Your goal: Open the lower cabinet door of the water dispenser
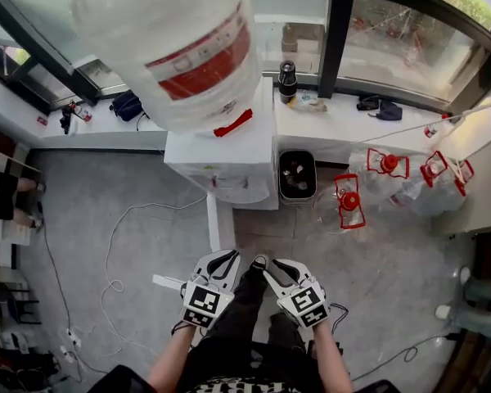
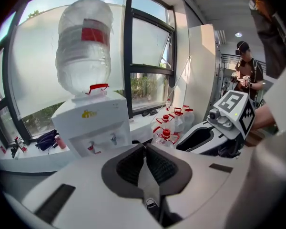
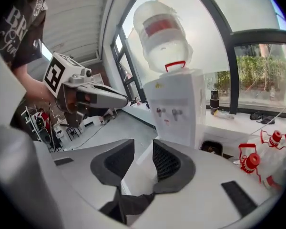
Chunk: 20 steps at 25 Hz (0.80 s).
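Note:
The white water dispenser (image 1: 229,166) stands against the window ledge with a big clear bottle (image 1: 180,47) on top. A narrow white panel (image 1: 219,221) juts from its base toward me; it looks like the lower cabinet door standing open, seen edge-on. Both grippers hang side by side well short of the dispenser and touch nothing. My left gripper (image 1: 227,258) (image 2: 144,149) has its dark pads together, with nothing between them. My right gripper (image 1: 272,263) (image 3: 143,151) shows a gap between its pads and holds nothing. The dispenser (image 2: 93,125) (image 3: 176,109) and its two taps show beyond the jaws.
A black bin (image 1: 297,174) stands right of the dispenser. Several clear water bottles with red handles (image 1: 348,201) lie on the floor further right. A dark flask (image 1: 287,79) sits on the ledge. White cables (image 1: 114,252) trail over the floor at left. A person (image 2: 245,75) stands in the background.

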{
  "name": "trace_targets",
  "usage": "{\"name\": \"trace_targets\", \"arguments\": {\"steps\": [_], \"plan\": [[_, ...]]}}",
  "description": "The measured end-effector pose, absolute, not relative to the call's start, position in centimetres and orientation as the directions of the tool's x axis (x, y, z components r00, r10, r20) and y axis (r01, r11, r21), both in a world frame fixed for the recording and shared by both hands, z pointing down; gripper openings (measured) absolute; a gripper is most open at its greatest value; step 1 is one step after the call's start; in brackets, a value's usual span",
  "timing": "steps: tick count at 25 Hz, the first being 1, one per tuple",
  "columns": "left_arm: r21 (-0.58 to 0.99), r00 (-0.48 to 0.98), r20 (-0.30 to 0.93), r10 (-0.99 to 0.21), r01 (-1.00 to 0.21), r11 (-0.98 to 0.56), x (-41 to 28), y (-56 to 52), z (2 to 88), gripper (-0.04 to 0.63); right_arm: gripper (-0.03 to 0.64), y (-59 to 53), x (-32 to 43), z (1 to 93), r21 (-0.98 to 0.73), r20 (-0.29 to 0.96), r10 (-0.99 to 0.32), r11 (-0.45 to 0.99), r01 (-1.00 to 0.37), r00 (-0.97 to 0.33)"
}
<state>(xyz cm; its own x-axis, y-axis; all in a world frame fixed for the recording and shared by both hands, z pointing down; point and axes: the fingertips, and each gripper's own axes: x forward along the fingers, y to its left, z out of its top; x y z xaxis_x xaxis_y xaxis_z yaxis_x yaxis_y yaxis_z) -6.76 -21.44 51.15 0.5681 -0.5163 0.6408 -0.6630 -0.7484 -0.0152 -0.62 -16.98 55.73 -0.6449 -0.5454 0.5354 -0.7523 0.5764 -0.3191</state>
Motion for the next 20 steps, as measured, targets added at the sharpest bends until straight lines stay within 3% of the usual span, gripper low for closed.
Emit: {"name": "trace_targets", "arguments": {"steps": [8,20], "plan": [[-0.037,0.558,0.562,-0.611,-0.721,-0.692,-5.4,-15.1,41.9,0.026,0.135,-12.4,1.7,44.3,-0.291,0.426,-0.584,0.635,-0.715,-0.691],[0.050,0.537,0.474,-0.698,-0.808,-0.588,-6.4,-3.1,35.9,0.026,0.135,-2.9,1.6,38.0,-0.252,0.366,-0.555,0.713,-0.654,-0.747]]}}
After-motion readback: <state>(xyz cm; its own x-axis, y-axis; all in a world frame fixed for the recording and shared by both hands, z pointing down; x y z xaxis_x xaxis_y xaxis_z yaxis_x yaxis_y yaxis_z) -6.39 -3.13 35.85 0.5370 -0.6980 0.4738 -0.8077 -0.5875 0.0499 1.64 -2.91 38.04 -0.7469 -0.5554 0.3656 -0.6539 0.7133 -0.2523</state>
